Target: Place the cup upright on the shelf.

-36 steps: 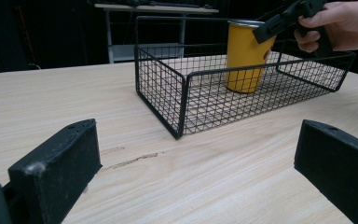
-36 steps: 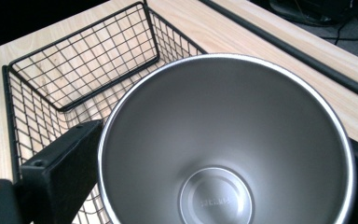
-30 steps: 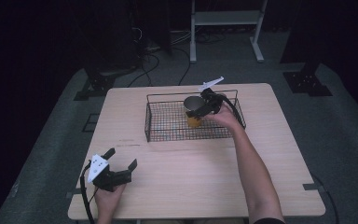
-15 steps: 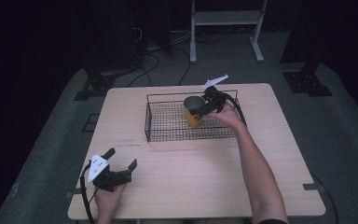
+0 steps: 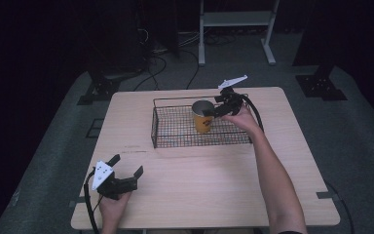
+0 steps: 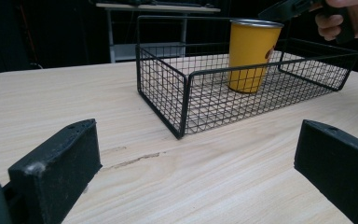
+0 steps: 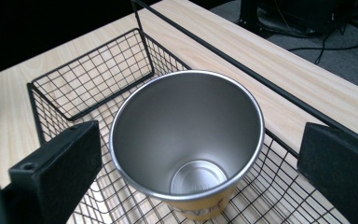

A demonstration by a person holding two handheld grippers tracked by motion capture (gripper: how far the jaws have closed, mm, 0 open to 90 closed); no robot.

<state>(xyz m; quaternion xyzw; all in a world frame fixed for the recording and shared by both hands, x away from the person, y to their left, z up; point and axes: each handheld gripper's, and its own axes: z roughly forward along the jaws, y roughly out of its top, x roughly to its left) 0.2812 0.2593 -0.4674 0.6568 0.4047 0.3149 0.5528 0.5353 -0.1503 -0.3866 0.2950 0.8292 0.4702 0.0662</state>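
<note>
Standing upright inside the black wire basket [image 5: 175,127], the yellow metal cup [image 5: 203,116] occupies the basket's middle, nearer its far wall. The basket itself sits on the wooden tabletop [image 5: 214,180] toward the far edge, roughly centred between the left and right edges.

Your right gripper [image 5: 215,111] hovers at the cup's rim from the right side. In the right gripper view, the jaws stand wide apart on either side of the cup [image 7: 189,140], neither pad touching its wall; the bare steel interior and the round bottom are visible from above. The basket's mesh floor [image 7: 98,98] shows around the cup.

Your left gripper [image 5: 125,174] rests near the near-left corner of the tabletop, well apart from the basket. Its jaws are spread wide and hold nothing. In the left gripper view, the basket's near corner [image 6: 182,114] faces you, with the cup [image 6: 251,53] upright behind the mesh and the right gripper [image 6: 292,8] at the cup's rim, held by your hand [image 6: 349,21]. A thin scratch [image 6: 133,161] marks the tabletop between the left jaws and the basket.
</note>
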